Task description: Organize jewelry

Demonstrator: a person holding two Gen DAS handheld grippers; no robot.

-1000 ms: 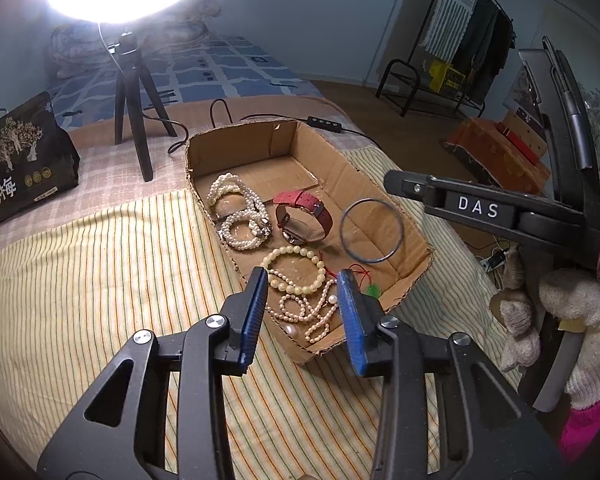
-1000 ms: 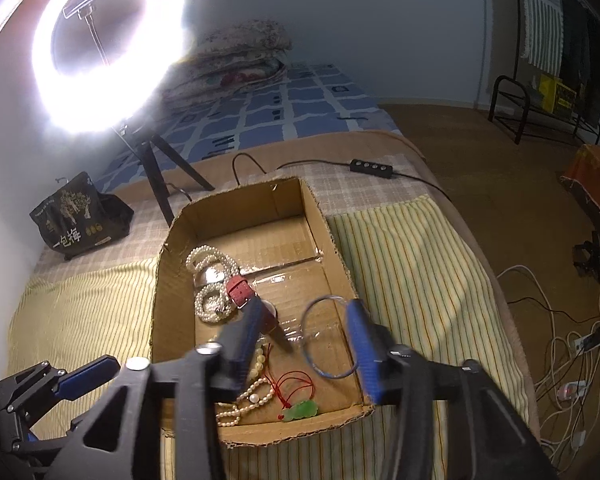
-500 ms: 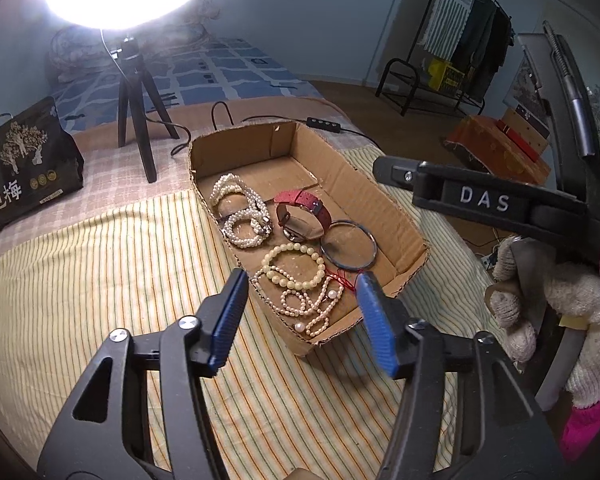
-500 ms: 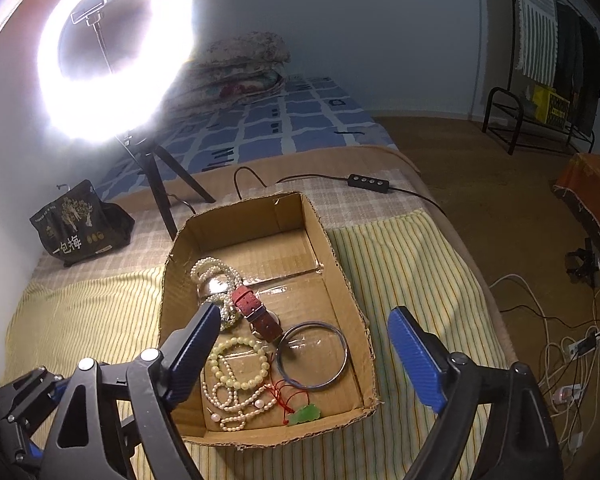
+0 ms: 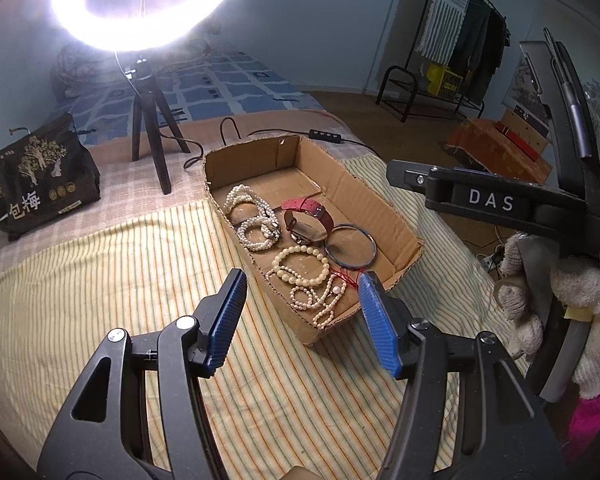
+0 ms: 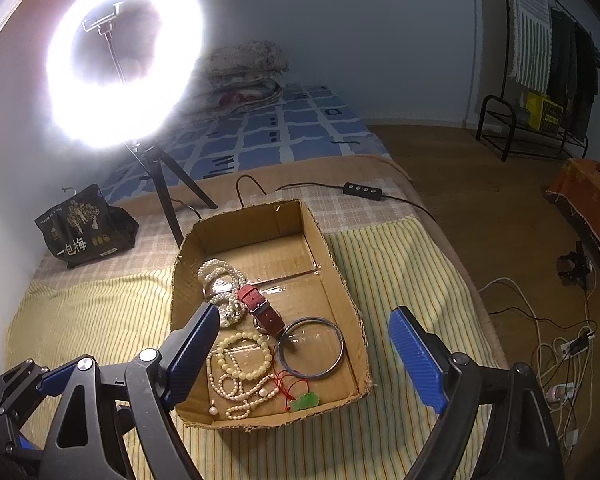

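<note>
An open cardboard box (image 5: 400, 222) (image 6: 342, 280) sits on the striped bedspread. In it lie white pearl strands (image 5: 254, 216) (image 6: 220, 280), a red-strap watch (image 5: 306, 220) (image 6: 260, 308), a cream bead bracelet (image 5: 300, 266) (image 6: 244, 354), a thin pearl necklace (image 5: 320, 298) (image 6: 240, 392), a metal bangle (image 5: 351, 246) (image 6: 311, 347) and a green pendant on red cord (image 6: 305, 401). My left gripper (image 5: 302, 320) is open and empty, above the box's near corner. My right gripper (image 6: 304, 354) is open wide and empty, above the box; its body shows in the left wrist view (image 5: 488, 202).
A ring light on a tripod (image 5: 148, 132) (image 6: 164, 196) stands behind the box, with a cable and inline switch (image 6: 362, 191). A black bag (image 5: 36, 184) (image 6: 84, 232) sits at the back left. The bed's right edge drops to a floor with cables (image 6: 548, 332).
The right gripper opened and let the metal bangle go; it now lies flat in the box. Both grippers opened wider and drew back from the box.
</note>
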